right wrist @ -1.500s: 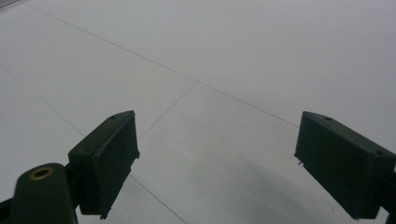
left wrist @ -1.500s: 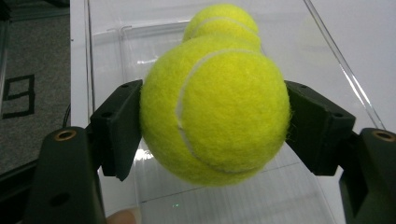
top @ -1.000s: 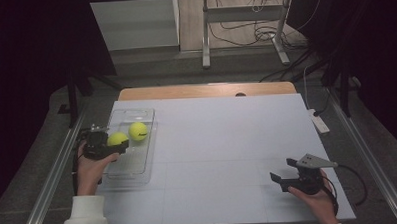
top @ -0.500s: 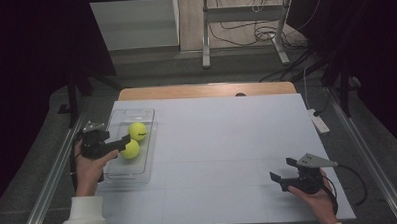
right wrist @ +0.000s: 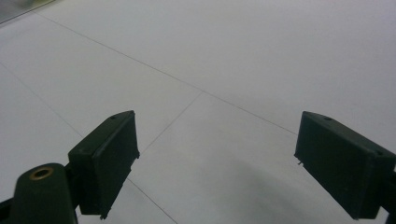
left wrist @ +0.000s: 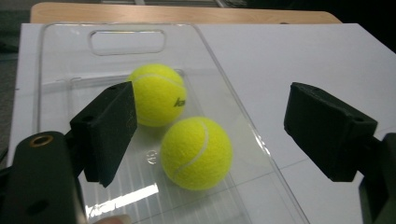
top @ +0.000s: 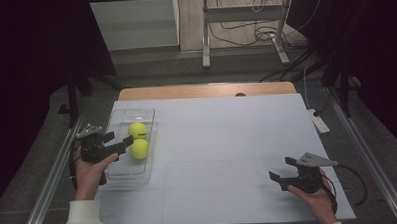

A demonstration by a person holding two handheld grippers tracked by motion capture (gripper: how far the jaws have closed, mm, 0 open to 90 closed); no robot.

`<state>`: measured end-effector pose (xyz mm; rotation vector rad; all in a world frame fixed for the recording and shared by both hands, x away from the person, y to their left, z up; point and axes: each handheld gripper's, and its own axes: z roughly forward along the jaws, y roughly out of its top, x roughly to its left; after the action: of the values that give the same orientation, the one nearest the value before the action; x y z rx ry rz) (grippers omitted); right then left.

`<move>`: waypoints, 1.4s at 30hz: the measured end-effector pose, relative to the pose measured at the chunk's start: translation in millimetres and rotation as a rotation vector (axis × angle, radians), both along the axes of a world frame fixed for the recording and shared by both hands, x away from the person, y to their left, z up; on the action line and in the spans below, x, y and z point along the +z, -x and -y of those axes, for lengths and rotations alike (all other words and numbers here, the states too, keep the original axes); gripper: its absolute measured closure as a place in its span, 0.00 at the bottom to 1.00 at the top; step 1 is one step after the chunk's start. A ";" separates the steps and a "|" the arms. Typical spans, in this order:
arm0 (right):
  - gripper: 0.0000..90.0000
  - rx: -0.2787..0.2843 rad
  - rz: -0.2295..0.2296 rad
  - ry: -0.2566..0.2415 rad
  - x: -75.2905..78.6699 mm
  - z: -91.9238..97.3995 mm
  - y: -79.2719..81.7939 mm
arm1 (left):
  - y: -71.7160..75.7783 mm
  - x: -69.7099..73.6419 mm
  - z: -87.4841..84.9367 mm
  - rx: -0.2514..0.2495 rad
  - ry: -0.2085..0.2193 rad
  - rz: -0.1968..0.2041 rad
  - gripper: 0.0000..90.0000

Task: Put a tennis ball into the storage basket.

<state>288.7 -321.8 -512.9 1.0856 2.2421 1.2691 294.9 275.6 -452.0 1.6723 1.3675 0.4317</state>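
1. Resting low at about 4 o'clock on the white tabletop (top: 223,156), the right tongs (top: 283,170) sit in the person's right hand (top: 314,198), jaws spread wide with nothing but bare surface between them.
2. Left tongs (top: 125,143), held in the left hand (top: 88,171) at about 8 o'clock, reach over the near-left rim of the clear plastic tray (top: 138,171). Jaws stand apart; they opened within the last second and have just eased in slightly. Nothing pinched.
3. Near tennis ball (left wrist: 196,151) lies loose on the tray floor, ahead of and between the two jaws in the left gripper view, clear of both pads.
4. Far tennis ball (left wrist: 156,93) sits just behind it toward 11 o'clock, the two balls touching or nearly so; the left pad partly covers its edge in that view.
5. Tray's handle cut-out (left wrist: 127,42) at 12 o'clock, far end.
6. Wooden edge (top: 206,90) of the tabletop beyond.
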 end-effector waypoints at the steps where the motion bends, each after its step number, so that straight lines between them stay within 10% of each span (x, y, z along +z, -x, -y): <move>1: 0.15 -0.001 0.001 -0.002 0.1 0.5 0.0 | 0.0 0.0 0.0 0.000 0.000 0.000 0.20; 28: 0.15 -0.043 0.021 -0.033 7.8 13.5 8.0 | 50.8 -38.1 36.8 -0.157 -0.056 0.093 0.20; 42: 0.15 -0.038 0.022 -0.036 7.4 14.5 7.0 | 50.8 -38.9 42.9 -0.176 -0.044 0.098 0.19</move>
<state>281.6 -336.3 -505.5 1.1169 2.1804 1.3040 244.1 232.7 -491.0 1.7672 1.1365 0.4382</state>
